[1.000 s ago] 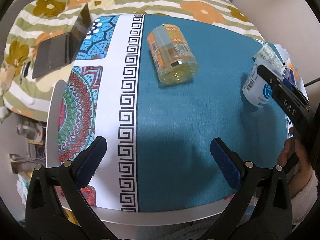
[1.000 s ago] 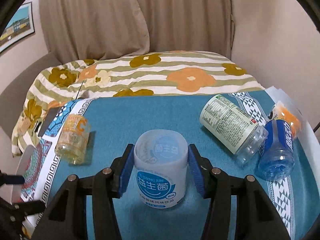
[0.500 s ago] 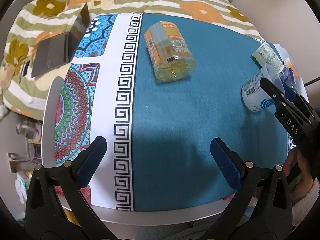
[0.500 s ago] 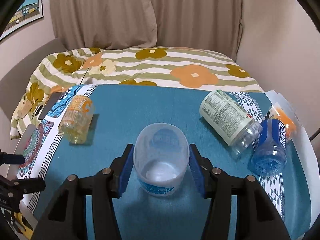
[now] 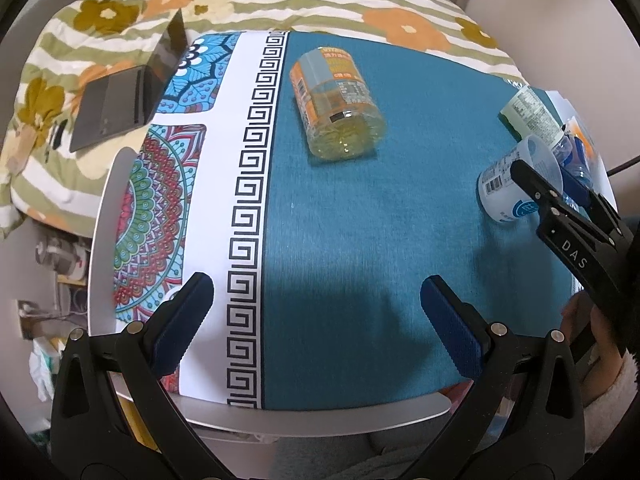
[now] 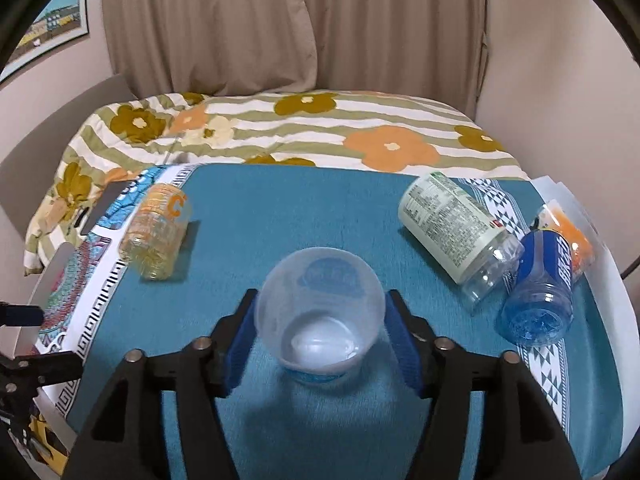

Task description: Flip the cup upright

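Translucent plastic cup (image 6: pixel 320 312) clamped in right claw (image 6: pixel 320 344), mouth up; left claw (image 5: pixel 316 320) spread wide.

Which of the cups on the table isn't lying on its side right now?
The translucent cup with the blue logo, clamped between the right tongs, mouth turned upward. The yellow-orange cup, the white-labelled cup and the blue cup all lie sideways.

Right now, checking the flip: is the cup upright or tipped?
Tipped, mouth up: the cup leans in the right gripper, its open rim and pale bottom facing the wrist camera.
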`<state>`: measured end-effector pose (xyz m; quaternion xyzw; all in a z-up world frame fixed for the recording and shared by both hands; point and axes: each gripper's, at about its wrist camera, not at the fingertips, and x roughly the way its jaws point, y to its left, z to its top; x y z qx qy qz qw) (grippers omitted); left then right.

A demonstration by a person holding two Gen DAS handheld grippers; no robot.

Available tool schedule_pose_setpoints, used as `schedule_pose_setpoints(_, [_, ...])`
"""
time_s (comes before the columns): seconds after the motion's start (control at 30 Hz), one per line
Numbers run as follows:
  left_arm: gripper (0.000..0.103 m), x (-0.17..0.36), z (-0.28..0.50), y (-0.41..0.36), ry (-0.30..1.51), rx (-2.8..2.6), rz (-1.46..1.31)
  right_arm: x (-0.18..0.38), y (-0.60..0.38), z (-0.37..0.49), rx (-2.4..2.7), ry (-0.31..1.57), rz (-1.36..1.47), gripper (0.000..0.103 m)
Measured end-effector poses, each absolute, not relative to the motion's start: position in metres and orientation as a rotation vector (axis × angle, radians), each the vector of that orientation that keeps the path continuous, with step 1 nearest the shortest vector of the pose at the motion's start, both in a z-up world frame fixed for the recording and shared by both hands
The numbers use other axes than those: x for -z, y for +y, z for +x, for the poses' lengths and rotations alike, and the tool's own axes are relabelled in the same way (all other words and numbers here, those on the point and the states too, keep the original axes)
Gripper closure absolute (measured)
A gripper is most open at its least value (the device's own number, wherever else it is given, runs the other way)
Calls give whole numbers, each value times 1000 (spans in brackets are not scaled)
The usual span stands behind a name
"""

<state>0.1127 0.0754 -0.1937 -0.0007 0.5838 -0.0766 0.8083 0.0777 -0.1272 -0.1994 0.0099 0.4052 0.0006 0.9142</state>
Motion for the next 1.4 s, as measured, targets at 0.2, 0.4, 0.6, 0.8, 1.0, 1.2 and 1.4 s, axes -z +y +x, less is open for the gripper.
schedule_pose_setpoints(0.2, [0, 189, 106, 74, 1235, 150, -6, 201, -131, 79, -30, 848, 52, 1])
schedule_pose_setpoints(0.4, [0, 177, 93, 71, 1206, 125, -22, 197, -131, 72, -69, 857, 32, 1])
schedule_pose_setpoints(0.6, [0, 140, 72, 62, 1137, 113, -37, 159, -140, 52, -89, 843, 11, 1])
schedule_pose_setpoints(0.8, [0, 87, 50, 45, 1030, 119, -42, 106, -163, 23, -82, 850, 1, 1])
schedule_pose_setpoints(1.0, [0, 47, 28, 26, 918, 139, -53, 66, -184, -2, -36, 881, -3, 1])
schedule_pose_setpoints(1.2, [0, 28, 14, 11, 839, 151, -20, 48, -198, -21, 16, 888, 20, 1])
schedule_pose_setpoints(1.4, [0, 24, 7, 9, 798, 161, 5, 44, -205, -35, 55, 870, 41, 1])
